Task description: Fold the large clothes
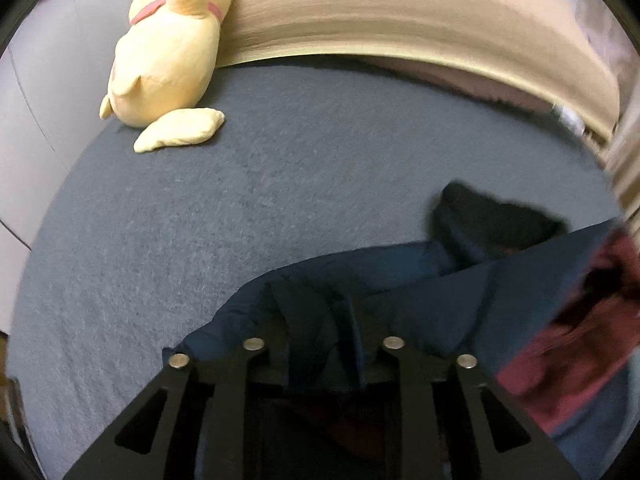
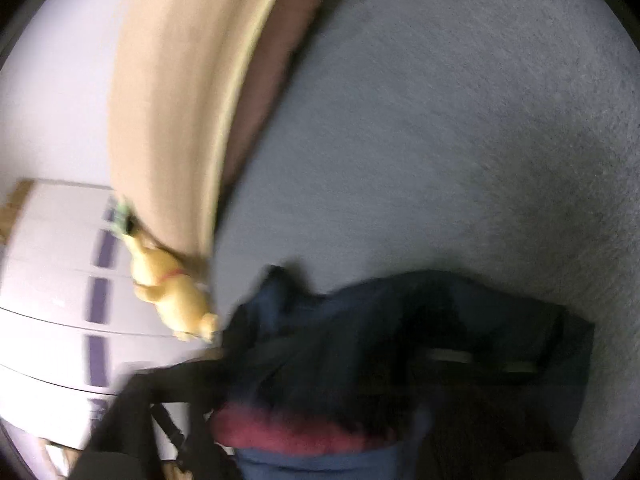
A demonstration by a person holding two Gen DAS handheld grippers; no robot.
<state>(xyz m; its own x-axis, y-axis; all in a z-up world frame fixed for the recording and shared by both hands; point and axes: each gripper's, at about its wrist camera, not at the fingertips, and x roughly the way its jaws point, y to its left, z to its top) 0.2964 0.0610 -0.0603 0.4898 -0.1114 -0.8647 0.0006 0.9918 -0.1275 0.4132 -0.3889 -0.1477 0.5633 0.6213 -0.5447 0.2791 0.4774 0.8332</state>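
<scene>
While 1 navy jacket (image 1: 400, 280) covers blue bedspread (image 1: 160, 260) — 1 yellow plush (image 1: 168, 52).

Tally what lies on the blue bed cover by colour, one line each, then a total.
Yellow: 1, the plush toy
Navy with a red lining: 1, the jacket
Brown: 1, the pillow against the beige headboard
Total: 3

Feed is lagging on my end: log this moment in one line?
navy jacket bunched on blue bedspread | left claw jaws astride a fold | right claw blurred | plush toy untouched
</scene>
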